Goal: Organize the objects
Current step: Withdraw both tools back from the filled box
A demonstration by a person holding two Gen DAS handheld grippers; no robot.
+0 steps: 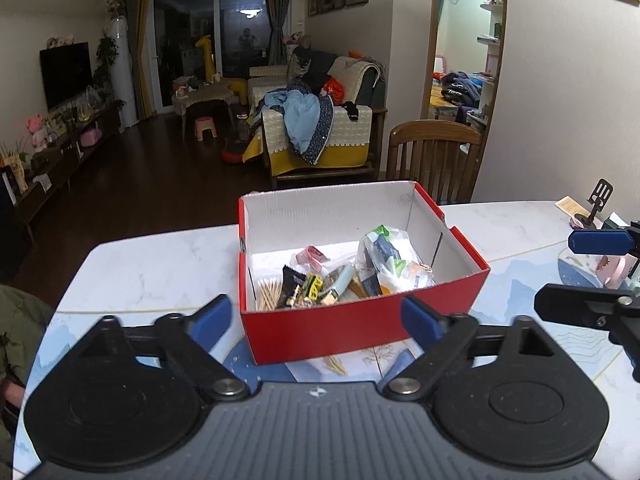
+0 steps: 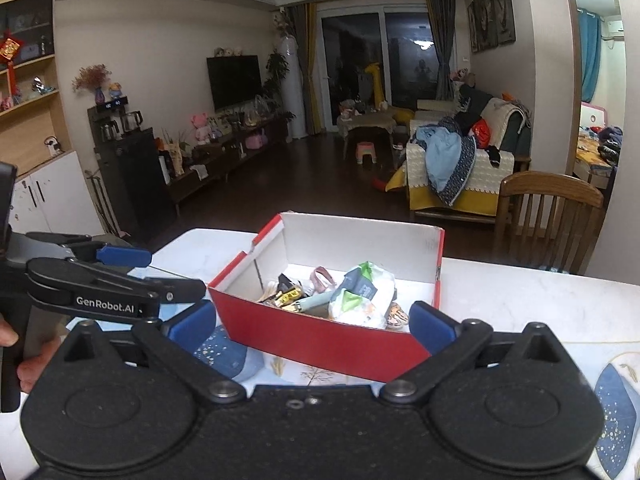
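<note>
Marble table (image 1: 160, 264), red box (image 1: 360, 328), wooden chair (image 1: 434, 156) behind

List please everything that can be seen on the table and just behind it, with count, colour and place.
box: one, red outside, white inside, open, middle of the table
packets and small items: several, mixed colours, inside the box
wooden sticks: a bundle, pale tan, near left corner inside the box
table: one, white marble look with blue prints, under the box
chair: one, brown wood, behind the table's far edge
phone stand: one, black, far right on the table
left tongs: one, black with blue pads, open, nothing held
right tongs: one, black with blue pads, open, nothing held
</note>
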